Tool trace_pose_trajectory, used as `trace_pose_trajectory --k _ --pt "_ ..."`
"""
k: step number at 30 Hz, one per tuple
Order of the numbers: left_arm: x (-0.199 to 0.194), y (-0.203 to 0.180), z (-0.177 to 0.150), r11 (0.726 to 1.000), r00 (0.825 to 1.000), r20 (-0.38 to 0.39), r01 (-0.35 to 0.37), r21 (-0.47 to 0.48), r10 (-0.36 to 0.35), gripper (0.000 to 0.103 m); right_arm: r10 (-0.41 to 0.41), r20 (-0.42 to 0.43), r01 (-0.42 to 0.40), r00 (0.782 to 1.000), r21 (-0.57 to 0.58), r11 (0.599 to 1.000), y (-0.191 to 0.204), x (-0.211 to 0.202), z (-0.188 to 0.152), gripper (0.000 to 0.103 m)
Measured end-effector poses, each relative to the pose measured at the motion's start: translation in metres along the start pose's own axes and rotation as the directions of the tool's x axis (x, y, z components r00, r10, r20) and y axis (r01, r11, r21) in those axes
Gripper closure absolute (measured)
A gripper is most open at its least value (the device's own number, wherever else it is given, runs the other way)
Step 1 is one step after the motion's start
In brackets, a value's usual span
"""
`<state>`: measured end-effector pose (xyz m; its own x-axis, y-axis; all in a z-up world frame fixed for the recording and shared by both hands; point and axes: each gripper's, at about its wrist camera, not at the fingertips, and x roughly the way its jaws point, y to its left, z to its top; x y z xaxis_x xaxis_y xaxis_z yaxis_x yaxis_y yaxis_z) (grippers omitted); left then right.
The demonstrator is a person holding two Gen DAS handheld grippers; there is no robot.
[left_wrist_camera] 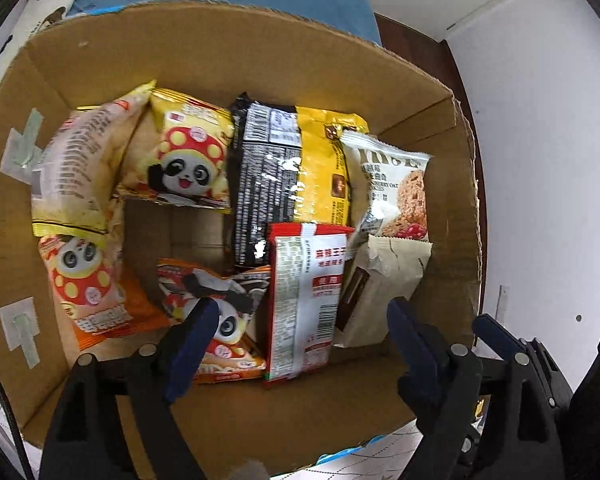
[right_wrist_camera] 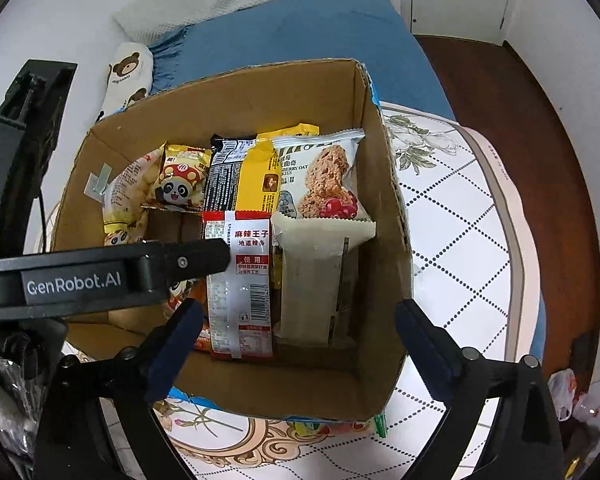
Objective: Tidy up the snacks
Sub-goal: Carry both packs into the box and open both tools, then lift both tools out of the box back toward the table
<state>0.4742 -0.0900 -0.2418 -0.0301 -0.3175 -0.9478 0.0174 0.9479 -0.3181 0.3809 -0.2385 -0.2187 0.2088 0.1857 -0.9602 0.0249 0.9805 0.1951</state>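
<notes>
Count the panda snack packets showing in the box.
3 facing up: one at the back, one by the left wall, one at the front. A reversed packet may be a fourth.

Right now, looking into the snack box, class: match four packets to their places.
Things:
1 oat cookie packet
2 red packet
3 black-and-yellow packet
4 beige packet

Places:
A near row, beside the box's right wall
B far right corner
C near row, left of the beige one
D far row, middle

Pairs: 1-B, 2-C, 3-D, 4-A
</notes>
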Motion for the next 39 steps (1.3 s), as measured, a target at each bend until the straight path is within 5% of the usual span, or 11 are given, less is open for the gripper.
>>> trace_pose_trajectory --k 9,16,25,35,39 --pt "-0.051 0.022 -0.027 0.994 0.983 0.153 -0.108 0.011 0.106 0.017 -0.034 0.051 0.035 0.998 -0.013 0.999 0.011 -0.017 -0.011 0.003" --pt "-0.084 0.037 -0.059 0.975 0.930 0.301 -0.221 0.001 0.210 0.017 -0.038 0.098 0.040 0.994 -0.013 0.999 0.018 -0.033 -0.023 0.003" --pt "-0.126 0.037 -0.115 0.967 0.872 0.431 -0.256 -0.005 0.233 0.017 -0.058 0.251 0.075 0.966 -0.057 0.996 0.043 -0.084 -0.053 0.003" --pt "-0.165 0.025 -0.179 0.956 0.779 0.574 -0.294 -0.022 0.252 0.017 -0.062 0.383 0.103 0.922 -0.089 0.991 0.058 -0.146 -0.099 0.003" --pt "-0.181 0.015 -0.204 0.941 0.713 0.643 -0.337 -0.036 0.280 0.017 -0.066 0.438 0.116 0.896 -0.088 0.989 0.061 -0.171 -0.117 0.003"
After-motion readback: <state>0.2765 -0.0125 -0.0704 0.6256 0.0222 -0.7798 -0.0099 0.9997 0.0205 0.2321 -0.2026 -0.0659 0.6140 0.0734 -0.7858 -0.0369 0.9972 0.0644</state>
